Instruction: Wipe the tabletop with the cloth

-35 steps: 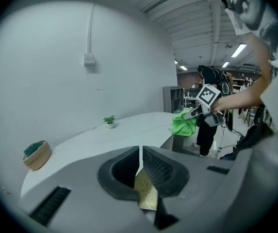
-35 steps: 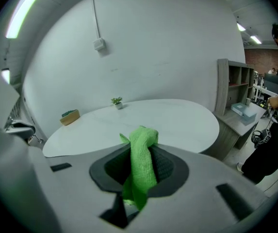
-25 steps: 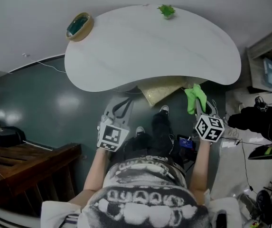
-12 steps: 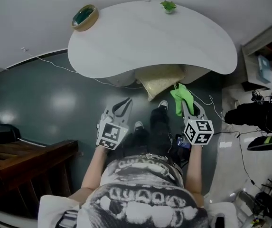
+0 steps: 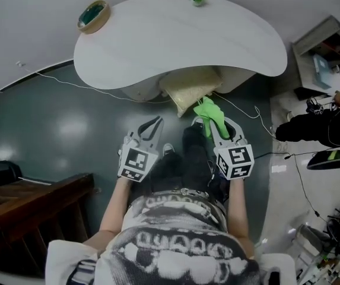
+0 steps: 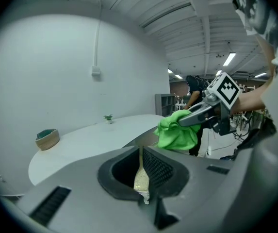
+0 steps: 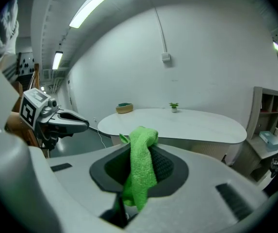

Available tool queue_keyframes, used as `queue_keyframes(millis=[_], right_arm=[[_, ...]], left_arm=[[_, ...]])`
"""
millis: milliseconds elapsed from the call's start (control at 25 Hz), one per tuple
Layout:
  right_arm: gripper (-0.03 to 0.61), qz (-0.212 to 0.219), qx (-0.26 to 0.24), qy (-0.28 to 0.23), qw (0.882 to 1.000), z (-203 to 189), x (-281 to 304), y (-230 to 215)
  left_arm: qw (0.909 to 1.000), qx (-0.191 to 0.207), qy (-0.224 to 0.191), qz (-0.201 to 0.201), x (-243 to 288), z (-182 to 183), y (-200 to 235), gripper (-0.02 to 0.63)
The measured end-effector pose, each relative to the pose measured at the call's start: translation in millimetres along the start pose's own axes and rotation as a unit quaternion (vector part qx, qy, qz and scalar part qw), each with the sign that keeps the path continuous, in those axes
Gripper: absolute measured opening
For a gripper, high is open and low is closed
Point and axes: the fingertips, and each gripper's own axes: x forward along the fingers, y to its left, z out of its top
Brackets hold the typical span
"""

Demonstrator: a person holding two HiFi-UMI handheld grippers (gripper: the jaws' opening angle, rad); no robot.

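While we stand back from the white kidney-shaped tabletop [image 5: 175,40], our right gripper [image 5: 211,124] is clamped on the bright green fuzzy cloth [image 5: 207,110], which hangs in the air, apart from the table edge. Our left gripper [image 5: 155,123] holds its jaws together on nothing.

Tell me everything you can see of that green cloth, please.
The cloth is bright green with a fuzzy, towel-like weave, and it looks soft and crumpled. The right claw is shut on it, so a bunched fold pokes out past the tips and a strip runs back between them. It is held in the air over the dark floor, short of the white table, and it touches nothing but the claw.
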Motion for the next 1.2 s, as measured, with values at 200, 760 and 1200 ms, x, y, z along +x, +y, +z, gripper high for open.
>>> queue_keyframes(millis=[200, 760, 1200], right_arm=[[0.064, 0.001, -0.013, -0.004, 1.000, 0.5, -4.8, 6.7], [0.063, -0.002, -0.032, -0.006, 0.999, -3.0, -12.1, 8.7], [0.063, -0.019, -0.023, -0.008, 1.000, -4.2, -18.9, -14.3]], left_arm=[[0.9999, 0.007, -0.005, -0.007, -1.2, 3.0, -5.3, 0.020], [0.9999, 0.011, -0.010, 0.000, -16.9, 1.0, -11.0, 0.020], [0.9998, 0.016, -0.014, -0.001, -16.2, 4.3, -20.1, 0.020]])
